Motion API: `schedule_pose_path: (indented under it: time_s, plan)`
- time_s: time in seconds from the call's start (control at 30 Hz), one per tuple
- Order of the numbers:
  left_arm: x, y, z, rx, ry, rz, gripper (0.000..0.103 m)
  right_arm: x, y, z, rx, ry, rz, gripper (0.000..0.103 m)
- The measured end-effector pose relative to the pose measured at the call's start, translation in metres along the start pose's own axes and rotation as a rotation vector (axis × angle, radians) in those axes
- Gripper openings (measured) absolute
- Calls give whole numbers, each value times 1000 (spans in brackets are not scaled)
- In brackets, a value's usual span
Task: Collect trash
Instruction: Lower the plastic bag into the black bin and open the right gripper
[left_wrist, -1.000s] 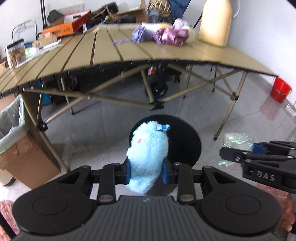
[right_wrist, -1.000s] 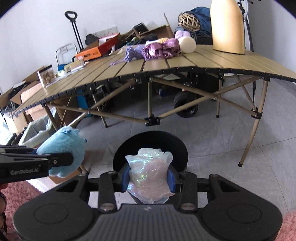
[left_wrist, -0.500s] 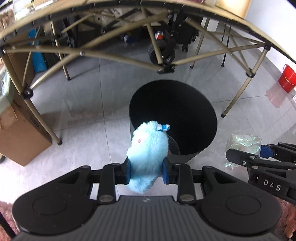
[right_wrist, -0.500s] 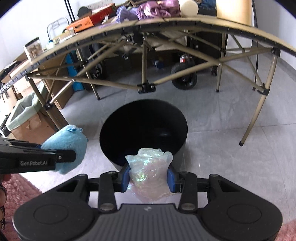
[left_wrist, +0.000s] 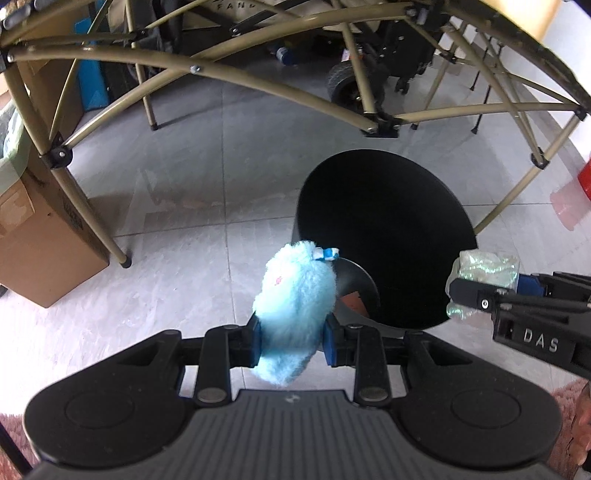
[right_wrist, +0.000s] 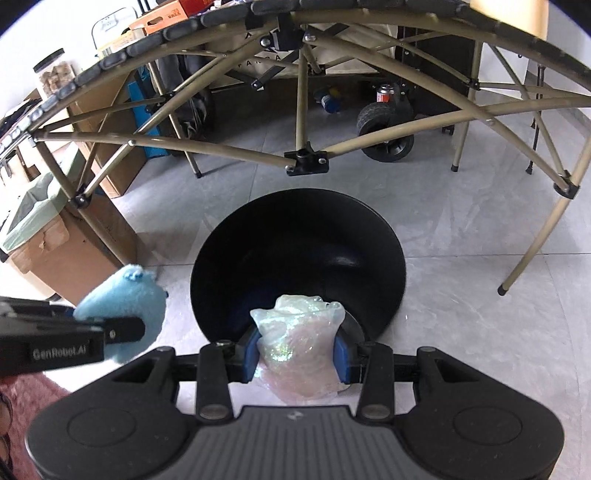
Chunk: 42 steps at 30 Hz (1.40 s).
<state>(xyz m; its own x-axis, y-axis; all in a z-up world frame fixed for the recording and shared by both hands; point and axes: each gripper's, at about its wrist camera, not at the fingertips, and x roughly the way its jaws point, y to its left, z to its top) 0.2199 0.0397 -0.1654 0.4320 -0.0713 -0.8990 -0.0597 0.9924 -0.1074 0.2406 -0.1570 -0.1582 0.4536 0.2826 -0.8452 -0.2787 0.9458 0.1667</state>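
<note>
My left gripper (left_wrist: 291, 341) is shut on a fluffy light-blue plush toy (left_wrist: 295, 302), held just above the near left rim of a round black bin (left_wrist: 384, 206) on the floor. In the right wrist view my right gripper (right_wrist: 295, 354) is shut on a crumpled iridescent plastic wrapper (right_wrist: 299, 350), hanging over the near rim of the same black bin (right_wrist: 295, 229). Each view shows the other gripper at its side: the wrapper (left_wrist: 487, 267) at the right, the plush toy (right_wrist: 125, 306) at the left. Something small and reddish lies deep in the bin.
A folding table frame with tan legs (left_wrist: 236, 74) spans the tiled floor behind the bin. A cardboard box lined with a green bag (right_wrist: 44, 236) stands at the left. A wheeled cart (right_wrist: 388, 136) sits under the table. A red bucket (left_wrist: 585, 181) is at the far right.
Both grippers have come down and forward toward the black bin, which now looks larger and closer. The tabletop has passed out of view above. Both still hold their items.
</note>
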Motion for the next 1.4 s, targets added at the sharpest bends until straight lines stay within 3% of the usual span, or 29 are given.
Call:
schedule_pose_path:
  time_s: [0.5, 0.77, 1.23, 1.33, 1.4]
  plan:
    - [28, 23, 28, -85, 12, 74, 31, 58, 14, 23, 14, 86, -13, 39]
    - [33, 25, 25, -83, 14, 110, 31, 81, 14, 35, 39, 96, -41, 39]
    - [33, 25, 24, -80, -5, 133, 31, 81, 12, 32, 45, 94, -44, 43]
    - [32, 25, 23, -81, -6, 136, 31, 76, 11, 33, 52, 78, -47, 63]
    - [32, 25, 23, -82, -8, 136, 30, 76, 10, 33, 52, 91, -54, 103]
